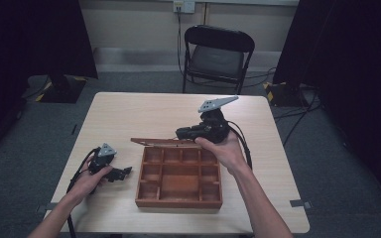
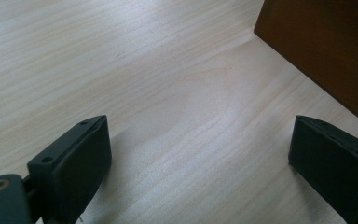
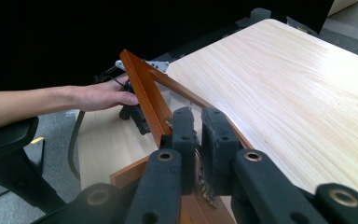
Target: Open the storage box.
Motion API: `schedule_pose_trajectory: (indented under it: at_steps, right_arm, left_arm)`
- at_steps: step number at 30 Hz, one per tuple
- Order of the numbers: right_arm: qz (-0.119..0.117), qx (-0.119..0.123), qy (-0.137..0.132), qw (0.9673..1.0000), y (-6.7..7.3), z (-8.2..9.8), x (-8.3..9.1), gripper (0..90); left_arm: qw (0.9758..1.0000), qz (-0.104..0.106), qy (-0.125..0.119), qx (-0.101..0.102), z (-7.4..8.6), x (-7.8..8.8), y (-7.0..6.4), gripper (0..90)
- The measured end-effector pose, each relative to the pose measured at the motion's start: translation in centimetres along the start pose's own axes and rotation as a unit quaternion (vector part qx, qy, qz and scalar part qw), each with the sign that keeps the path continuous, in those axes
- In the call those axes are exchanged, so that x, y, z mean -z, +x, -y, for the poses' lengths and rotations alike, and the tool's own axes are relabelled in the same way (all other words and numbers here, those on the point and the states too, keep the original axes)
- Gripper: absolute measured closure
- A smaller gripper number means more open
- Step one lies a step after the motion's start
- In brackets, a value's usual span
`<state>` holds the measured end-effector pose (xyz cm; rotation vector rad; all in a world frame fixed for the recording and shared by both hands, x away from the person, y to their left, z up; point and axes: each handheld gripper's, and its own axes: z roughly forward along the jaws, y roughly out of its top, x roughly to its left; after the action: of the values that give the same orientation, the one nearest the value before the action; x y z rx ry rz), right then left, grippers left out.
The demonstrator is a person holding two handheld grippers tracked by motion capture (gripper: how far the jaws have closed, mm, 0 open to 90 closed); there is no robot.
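Observation:
A brown wooden box (image 1: 179,198) with several compartments sits at the middle front of the table (image 1: 144,111). Its framed, clear-paned lid (image 1: 164,142) stands raised along the box's far edge. My right gripper (image 1: 181,133) is shut on the lid's frame, held from the right by a hand. In the right gripper view the jaws (image 3: 198,126) pinch the lid's frame (image 3: 144,93), with a small metal fitting between them. My left gripper (image 1: 124,172) rests on the table left of the box, open. In the left gripper view its jaws (image 2: 200,140) stand wide over bare wood, the box's wall (image 2: 326,51) just beyond.
A black folding chair (image 1: 218,49) stands beyond the table's far edge. Dark curtains hang at both sides, and cables lie on the grey floor at the right. The light tabletop extends behind the box and to its left and right.

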<state>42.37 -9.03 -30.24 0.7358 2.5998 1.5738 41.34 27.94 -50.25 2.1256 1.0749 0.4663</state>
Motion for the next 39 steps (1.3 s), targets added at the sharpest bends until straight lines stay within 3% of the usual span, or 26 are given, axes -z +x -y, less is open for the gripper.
schedule_pose_trajectory:
  at_steps: [39]
  right_arm:
    - [-0.003,-0.008,0.001,1.0,-0.18,0.12,-0.17,82.6]
  left_arm:
    - [1.0,0.0,0.0,0.0,0.0,0.0,0.0,5.1]
